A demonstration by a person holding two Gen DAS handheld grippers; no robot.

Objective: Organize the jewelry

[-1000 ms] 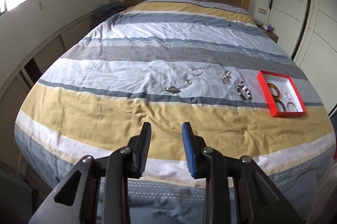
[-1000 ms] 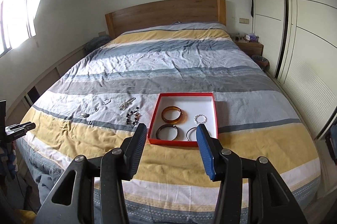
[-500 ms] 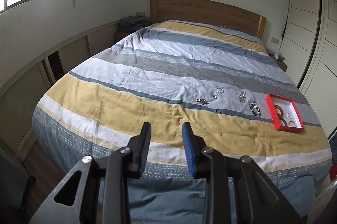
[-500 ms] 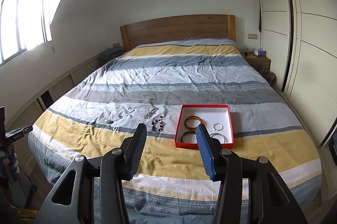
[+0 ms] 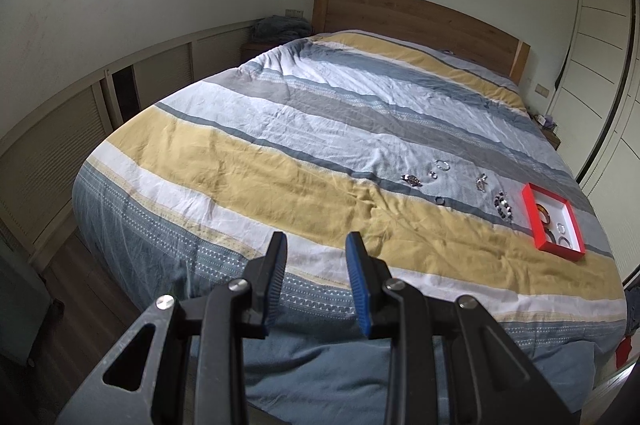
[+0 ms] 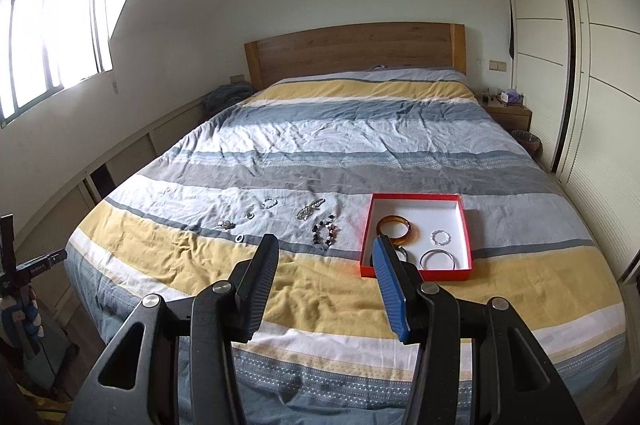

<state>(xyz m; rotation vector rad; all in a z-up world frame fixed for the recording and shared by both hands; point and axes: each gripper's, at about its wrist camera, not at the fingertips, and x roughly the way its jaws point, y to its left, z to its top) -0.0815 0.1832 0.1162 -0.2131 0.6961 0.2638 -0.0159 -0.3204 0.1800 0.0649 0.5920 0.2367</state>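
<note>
The bed wears a striped duvet of yellow, blue, grey and white. Near its foot edge a red box lies toward the right side. Left of it, loose pieces lie in a row: beads, chain, bracelet, 2 rings, brooch.

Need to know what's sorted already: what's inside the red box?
In the red box: an amber bangle, a beaded ring bracelet, a silver bangle. A fourth dark bangle is mostly hidden by the right gripper.

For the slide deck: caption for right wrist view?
Open right gripper above striped bed; loose jewelry beside red box of bangles.
</note>
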